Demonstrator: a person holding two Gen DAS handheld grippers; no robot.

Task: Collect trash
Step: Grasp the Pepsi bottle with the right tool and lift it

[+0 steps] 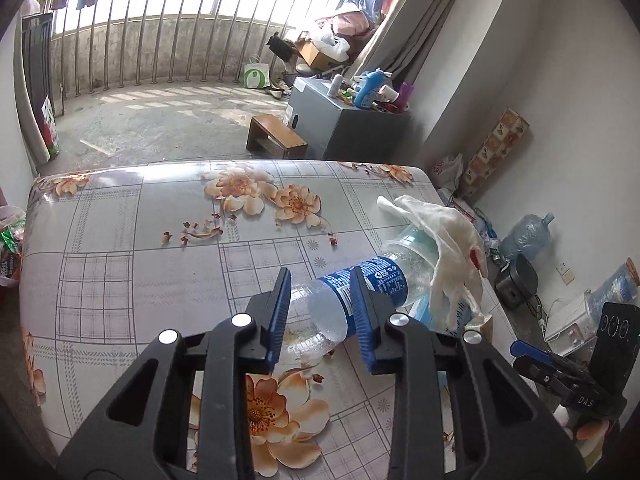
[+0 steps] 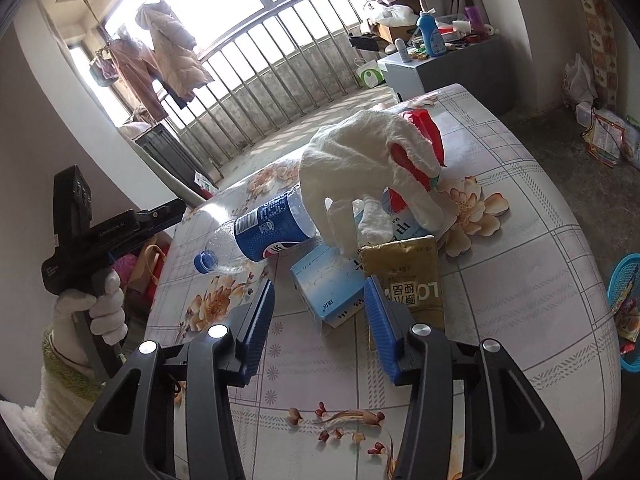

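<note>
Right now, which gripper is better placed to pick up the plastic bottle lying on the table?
Left. The left gripper is open with the plastic bottle already between its fingers. The right gripper is open too, but faces the blue carton, with the bottle off to its left.

A plastic bottle [image 2: 264,228] lies on its side on the bench [image 2: 500,240], its cap end [image 2: 204,261] toward the bench's left edge in the right wrist view, and its other end touches a small carton [image 2: 332,284] lying flat to its right. A foil pouch [image 2: 412,276] lies just beside the carton on the right, and a cloth glove [image 2: 360,172] is draped over the pile behind both, with a cup [image 1: 412,240] under it. A basket [image 2: 626,304] sits off the bench's right edge, and behind the bench a cabinet [image 1: 340,120] stands on the floor with a stool [image 1: 276,136] to its left.
</note>
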